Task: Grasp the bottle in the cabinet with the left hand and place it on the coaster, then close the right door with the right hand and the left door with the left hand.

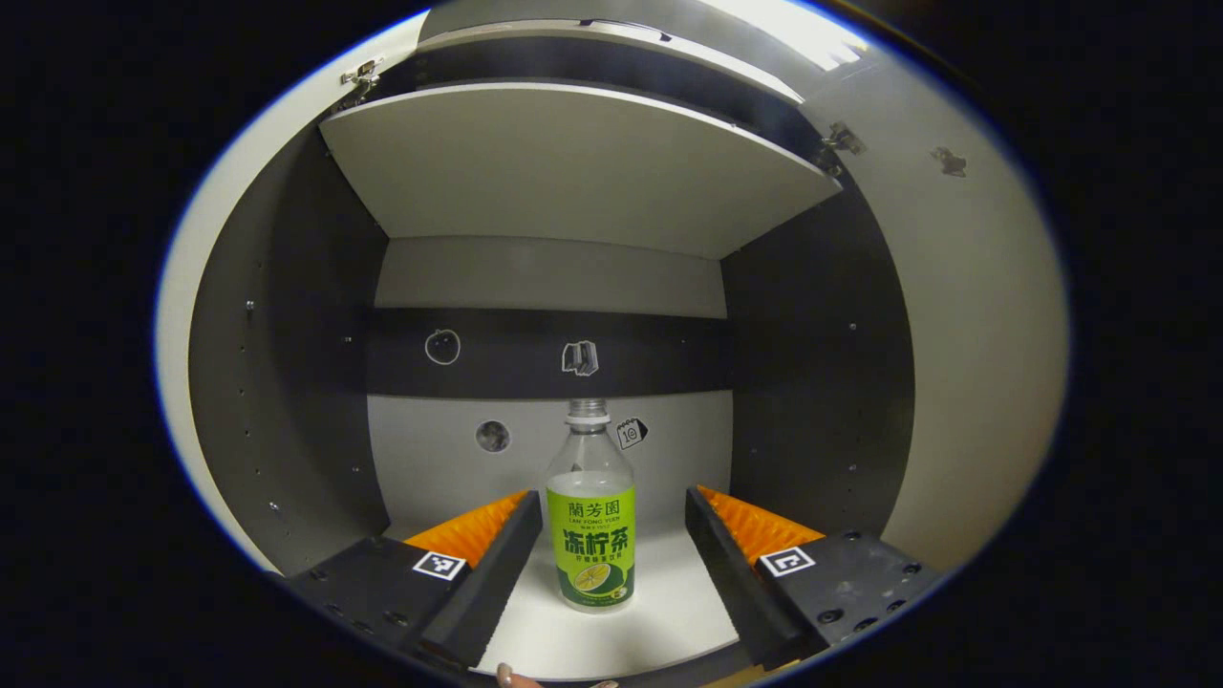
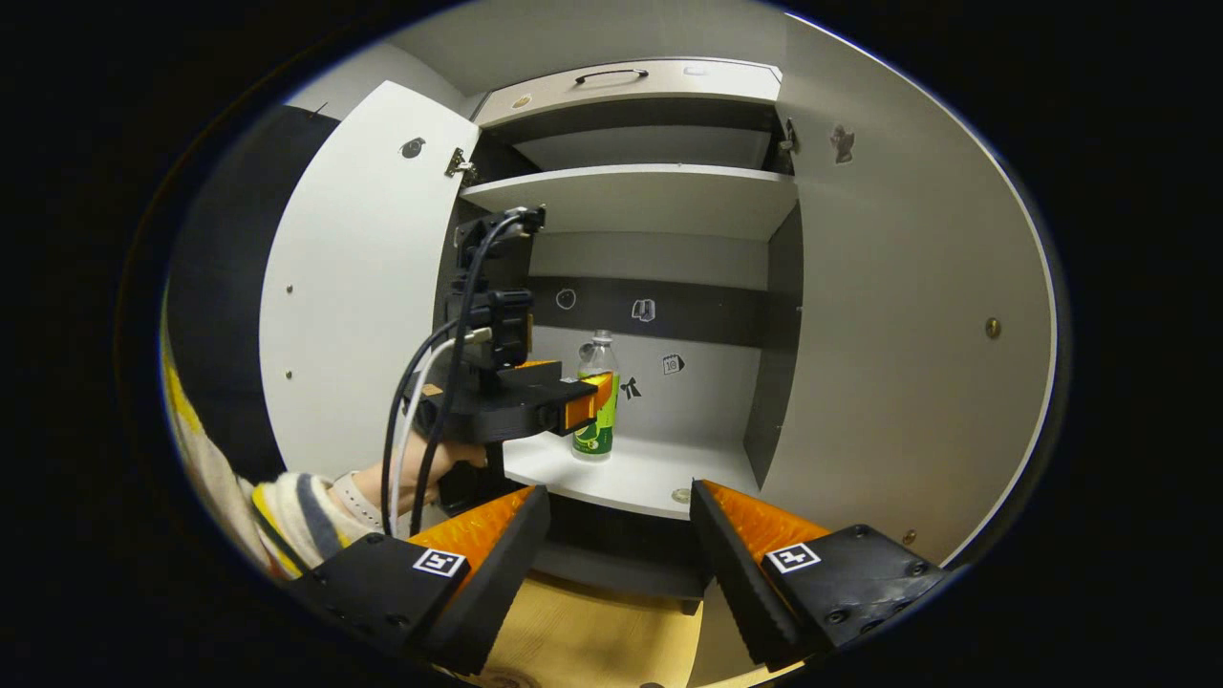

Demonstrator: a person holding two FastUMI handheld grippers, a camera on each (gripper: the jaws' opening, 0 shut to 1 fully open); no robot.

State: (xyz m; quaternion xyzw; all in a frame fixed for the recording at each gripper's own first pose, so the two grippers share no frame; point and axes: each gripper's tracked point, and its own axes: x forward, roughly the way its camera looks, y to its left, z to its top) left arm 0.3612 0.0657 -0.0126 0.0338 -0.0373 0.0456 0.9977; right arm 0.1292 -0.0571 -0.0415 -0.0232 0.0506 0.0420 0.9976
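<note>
Nearest the bottle, left tool [image 1: 604,549]: its two fingers stand apart, one on each side of the bottle [image 1: 590,521], with a gap on both sides, so they do not press on it; the tips reach about level with the label.
Left tool seen from the right gripper view [image 2: 585,402]: it is held level and reaches into the cabinet from the left of the bottle [image 2: 597,397], its tip overlapping the label; a hand [image 2: 420,468] with a striped sleeve [image 2: 287,511] grips it from below, and dark and white cables [image 2: 420,420] run down from its top.
Right tool [image 2: 619,535]: fingers spread wide with nothing between them, held back from the bottle, outside the cabinet, above a pale wooden worktop [image 2: 592,635].
Bottle: upright on the white lower shelf [image 1: 669,612], clear above with a green label, standing near the shelf's front edge.
Back wall behind the bottle: a pale panel crossed by a dark band [image 1: 545,354] that carries small stickers.
Upper shelf [image 1: 573,162]: a white board above the bottle.
Left door [image 2: 363,287]: swung open, to the left of the bottle.
Right door [image 2: 908,315]: swung open, to the right of the bottle.
</note>
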